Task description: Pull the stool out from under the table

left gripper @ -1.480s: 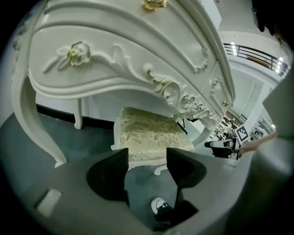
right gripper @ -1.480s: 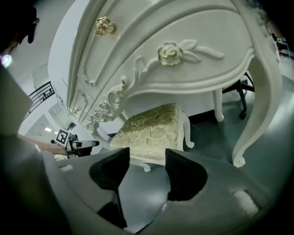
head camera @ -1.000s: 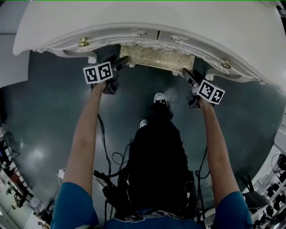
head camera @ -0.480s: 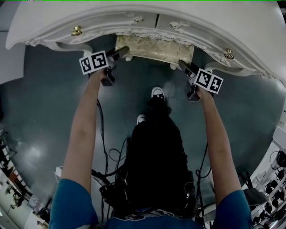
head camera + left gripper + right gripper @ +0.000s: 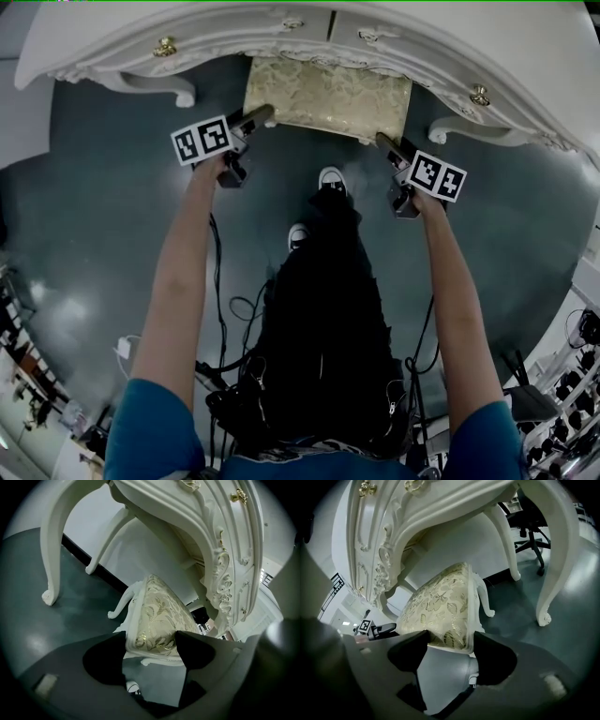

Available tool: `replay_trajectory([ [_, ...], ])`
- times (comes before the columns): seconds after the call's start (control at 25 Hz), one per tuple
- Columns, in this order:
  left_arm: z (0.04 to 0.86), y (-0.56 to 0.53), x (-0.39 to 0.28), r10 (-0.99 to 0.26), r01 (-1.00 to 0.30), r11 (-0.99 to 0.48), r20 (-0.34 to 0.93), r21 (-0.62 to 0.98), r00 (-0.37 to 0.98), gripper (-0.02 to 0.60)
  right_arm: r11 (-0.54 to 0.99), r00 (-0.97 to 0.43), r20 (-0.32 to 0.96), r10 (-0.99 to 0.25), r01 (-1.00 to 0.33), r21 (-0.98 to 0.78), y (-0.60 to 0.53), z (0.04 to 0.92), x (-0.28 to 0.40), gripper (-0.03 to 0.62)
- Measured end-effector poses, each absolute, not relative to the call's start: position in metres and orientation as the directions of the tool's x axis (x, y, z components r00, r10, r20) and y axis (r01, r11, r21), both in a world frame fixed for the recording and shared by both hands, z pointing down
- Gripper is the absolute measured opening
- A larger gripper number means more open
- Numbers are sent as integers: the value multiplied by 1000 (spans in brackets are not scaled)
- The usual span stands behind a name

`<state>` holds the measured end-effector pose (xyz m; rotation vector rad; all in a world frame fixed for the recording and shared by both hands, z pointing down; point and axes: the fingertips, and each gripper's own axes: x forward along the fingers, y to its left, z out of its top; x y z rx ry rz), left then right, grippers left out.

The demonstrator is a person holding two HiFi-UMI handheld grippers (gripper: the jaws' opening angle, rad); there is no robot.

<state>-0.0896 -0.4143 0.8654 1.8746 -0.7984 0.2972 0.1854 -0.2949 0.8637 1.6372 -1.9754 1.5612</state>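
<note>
Left gripper [image 5: 263, 115] is clamped on the near left corner of the stool [image 5: 328, 94], jaws either side of the cushion's edge. Right gripper [image 5: 383, 142] takes the near right corner, its jaws closing with pads against cushion and side rail. Both arms reach straight forward and slightly apart, elbows nearly locked, left hand [image 5: 212, 171] and right hand [image 5: 423, 201] wrapped round the handles, marker cubes facing up. Now the stool: its gold-patterned seat sticks out from under the table [image 5: 450, 37], the far part under the carved white front. Its curved white legs stand on the floor [image 5: 112, 216], dark grey-green and glossy. One white shoe [image 5: 331, 178] is planted just short of the stool. Cables [image 5: 234, 319] trail by the person's legs. Beyond the table leg [image 5: 51, 550], a white wall [image 5: 140, 550]; on the right side, an office chair [image 5: 529, 531].
</note>
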Motion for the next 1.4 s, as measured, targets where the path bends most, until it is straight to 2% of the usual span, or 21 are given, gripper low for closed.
replay_trajectory([
  [0.68, 877, -259, -120, -374, -672, -121, 594, 731, 713, 354, -139, -422, 735, -530, -812, -567, -171, 875, 166, 307],
  [1.2, 882, -158, -142, -251, -683, -50, 652, 729, 715, 357, -156, -466, 792, -394, -816, -557, -76, 878, 145, 308],
  [1.4, 881, -146, -149, -250, -704, -26, 677, 710, 692, 342, -198, -458, 801, -386, -807, -557, -55, 881, 138, 308],
])
